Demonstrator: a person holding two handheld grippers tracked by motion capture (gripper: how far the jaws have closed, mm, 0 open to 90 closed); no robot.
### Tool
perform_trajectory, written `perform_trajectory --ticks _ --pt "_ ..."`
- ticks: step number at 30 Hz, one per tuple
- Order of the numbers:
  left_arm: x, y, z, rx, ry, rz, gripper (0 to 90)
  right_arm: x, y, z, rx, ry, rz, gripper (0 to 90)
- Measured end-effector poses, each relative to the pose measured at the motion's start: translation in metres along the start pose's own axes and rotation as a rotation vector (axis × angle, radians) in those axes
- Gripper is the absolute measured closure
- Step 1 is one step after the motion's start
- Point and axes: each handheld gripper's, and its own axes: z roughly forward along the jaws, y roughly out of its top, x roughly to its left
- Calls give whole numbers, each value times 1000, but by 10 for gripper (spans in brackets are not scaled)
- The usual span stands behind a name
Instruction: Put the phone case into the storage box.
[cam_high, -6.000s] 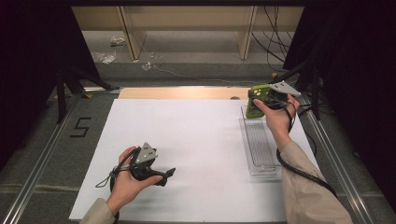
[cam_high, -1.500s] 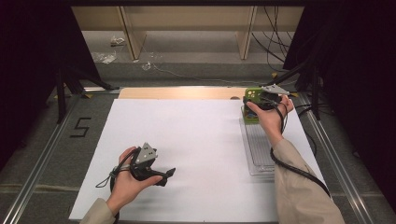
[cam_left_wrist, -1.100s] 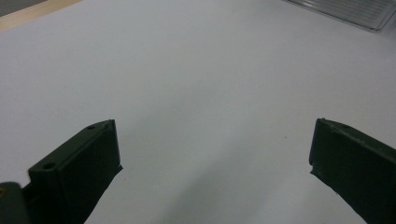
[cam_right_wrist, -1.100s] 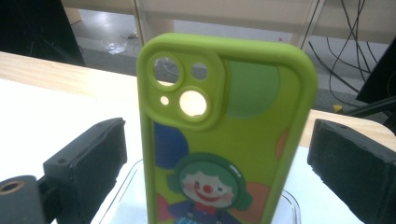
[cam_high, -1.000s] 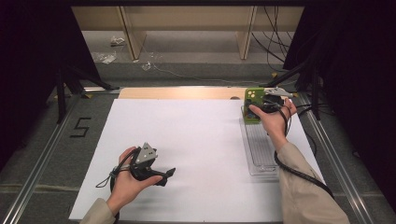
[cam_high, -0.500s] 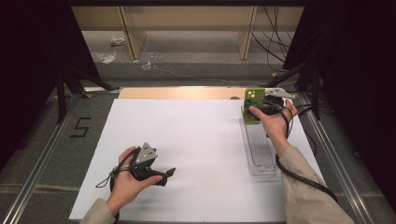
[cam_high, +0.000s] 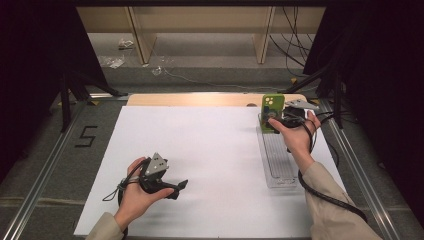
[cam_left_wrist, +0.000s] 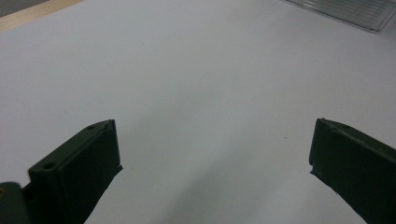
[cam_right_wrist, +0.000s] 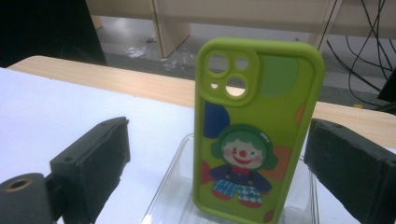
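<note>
A green phone case (cam_right_wrist: 257, 135) with a clown picture stands upright at the far end of a clear ribbed tray (cam_high: 278, 161), at the table's right side. In the high view the case (cam_high: 272, 111) rises just left of my right hand. My right gripper (cam_right_wrist: 217, 144) is open, one jaw on each side of the case, and neither jaw touches it. My right gripper (cam_high: 276, 121) sits over the tray's far end. My left gripper (cam_high: 179, 186) rests near the front left, open, with only white sheet between its jaws (cam_left_wrist: 212, 140).
A white sheet (cam_high: 210, 150) covers most of the table, with a wooden strip (cam_high: 200, 99) along its far edge. Metal rails (cam_high: 47, 172) run down both sides. A corner of the tray (cam_left_wrist: 345, 9) lies far off in the left gripper view.
The right hand has shifted slightly at the tray's far end, and the green case now stands upright there instead of tilted. The left hand and its gripper have not moved.
</note>
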Motion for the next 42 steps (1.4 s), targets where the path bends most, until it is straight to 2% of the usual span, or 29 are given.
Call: perform_trajectory --ticks 20,33,42 --pt "1 0 -1 -1 3 -1 13 16 -7 -19 -3 92 -61 107" --pt "1 0 -2 1 10 -1 15 28 -15 -40 -4 165 -115 127" --pt "2 0 -2 0 12 -3 15 34 -23 -47 2 207 -115 127"
